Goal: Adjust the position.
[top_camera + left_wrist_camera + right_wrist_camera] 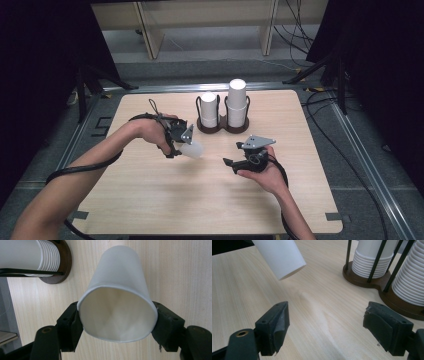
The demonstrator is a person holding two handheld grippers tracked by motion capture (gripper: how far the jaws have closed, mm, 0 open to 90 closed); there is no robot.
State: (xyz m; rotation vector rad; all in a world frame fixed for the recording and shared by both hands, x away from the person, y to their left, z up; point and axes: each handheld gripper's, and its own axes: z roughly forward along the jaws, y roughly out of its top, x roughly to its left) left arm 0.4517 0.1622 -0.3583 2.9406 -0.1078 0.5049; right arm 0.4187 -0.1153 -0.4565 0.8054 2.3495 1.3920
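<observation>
We have the left claw (186, 146) clamped on a paper cup (193, 149) lifted above the surface (165, 200), the right claw (235, 156) apart, so next we judge it must meet the cup's base.

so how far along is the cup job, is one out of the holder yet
Done: one white paper cup is out of the dark two-stack holder. In hand: the left gripper is shut on its rim, holding it above the table. The right gripper waits open. Left: setting the cup somewhere, probably.
</observation>
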